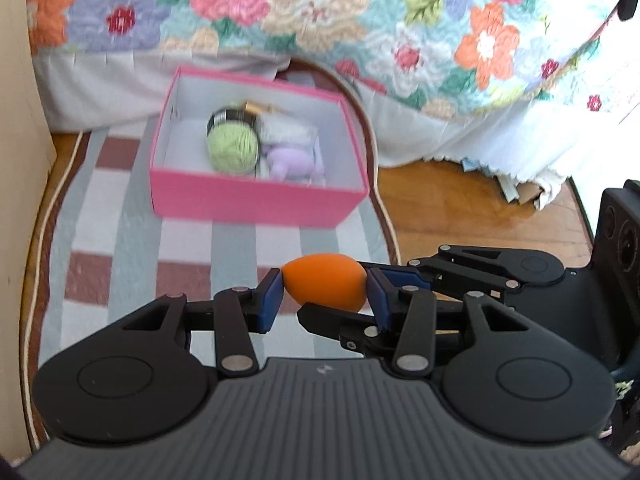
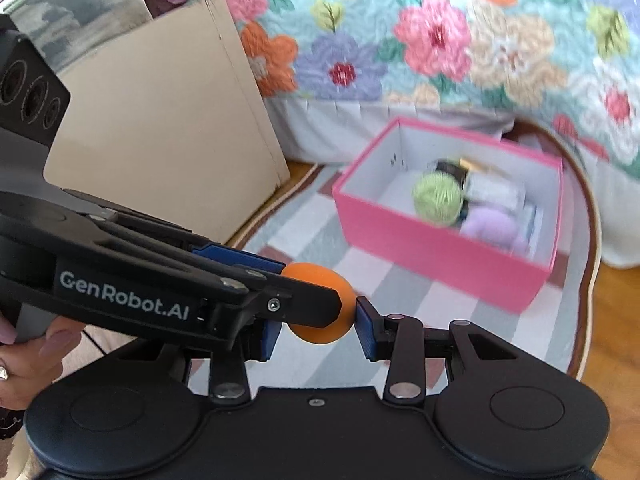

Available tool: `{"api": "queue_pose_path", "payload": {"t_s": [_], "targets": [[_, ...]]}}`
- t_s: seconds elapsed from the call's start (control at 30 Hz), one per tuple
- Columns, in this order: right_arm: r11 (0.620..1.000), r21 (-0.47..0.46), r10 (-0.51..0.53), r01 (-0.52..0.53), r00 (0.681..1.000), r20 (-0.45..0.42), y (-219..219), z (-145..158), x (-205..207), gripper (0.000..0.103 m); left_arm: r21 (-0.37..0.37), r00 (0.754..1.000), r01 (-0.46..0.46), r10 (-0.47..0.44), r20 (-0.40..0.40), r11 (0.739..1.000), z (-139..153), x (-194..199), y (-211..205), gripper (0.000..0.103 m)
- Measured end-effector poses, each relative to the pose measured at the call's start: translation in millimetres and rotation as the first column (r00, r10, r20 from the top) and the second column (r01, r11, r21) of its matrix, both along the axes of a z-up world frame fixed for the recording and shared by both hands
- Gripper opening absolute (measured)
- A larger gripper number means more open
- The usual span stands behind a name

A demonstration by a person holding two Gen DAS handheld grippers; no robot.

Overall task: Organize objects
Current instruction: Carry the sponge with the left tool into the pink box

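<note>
An orange egg-shaped sponge is held above the striped rug. My left gripper is shut on it end to end. My right gripper is also closed around the same sponge, crossing the left one; its fingers reach in from the right in the left wrist view. The left gripper's fingers come in from the left in the right wrist view. An open pink box, also in the right wrist view, stands on the rug beyond, holding a green yarn ball, a lilac item and other small things.
A striped oval rug lies on a wood floor. A bed with a floral quilt stands behind the box. A beige cabinet side stands at the left.
</note>
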State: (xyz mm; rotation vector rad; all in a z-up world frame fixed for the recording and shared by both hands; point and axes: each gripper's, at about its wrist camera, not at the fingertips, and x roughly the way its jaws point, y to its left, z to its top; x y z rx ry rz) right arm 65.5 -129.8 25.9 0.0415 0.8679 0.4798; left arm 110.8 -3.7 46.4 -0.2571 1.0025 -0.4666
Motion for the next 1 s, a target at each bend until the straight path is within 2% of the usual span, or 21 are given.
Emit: {"api": "queue_pose_path", "payload": {"t_s": [0.2, 0.3, 0.53, 0.6, 0.7, 0.83, 1.0], "targets": [[1.0, 0.008, 0.001, -0.001, 0.999, 0.053, -4, 23, 27, 0.047, 0.003, 0.999, -0.01, 0.01, 0.046, 1.0, 25, 29, 0, 0.043], [1.0, -0.019, 0.012, -0.01, 0.997, 0.076, -5, 32, 48, 0.047, 0.006, 0.998, -0.021, 0.02, 0.063, 1.0, 30, 51, -3, 0.043], [0.992, -0.112, 0.063, -0.052, 0.994, 0.094, -11, 41, 112, 0.046, -0.05, 0.996, -0.065, 0.068, 0.057, 0.997, 24, 112, -4, 0.044], [0.992, -0.114, 0.07, -0.06, 0.994, 0.086, -16, 36, 132, 0.046, -0.043, 0.995, -0.08, 0.082, 0.061, 0.996, 17, 132, -8, 0.044], [0.995, -0.071, 0.08, -0.075, 0.995, 0.064, -25, 21, 163, 0.046, -0.019, 0.995, -0.086, 0.087, 0.053, 0.996, 6, 158, -11, 0.044], [0.997, -0.025, 0.07, -0.069, 0.997, 0.044, -33, 0, 195, 0.046, -0.046, 0.994, -0.105, 0.105, 0.002, 0.993, -16, 196, -7, 0.044], [0.999, 0.019, 0.028, -0.028, 1.0, -0.002, -41, -25, 239, 0.047, -0.061, 0.991, -0.132, 0.131, -0.011, 0.989, -43, 235, -8, 0.044]]}}
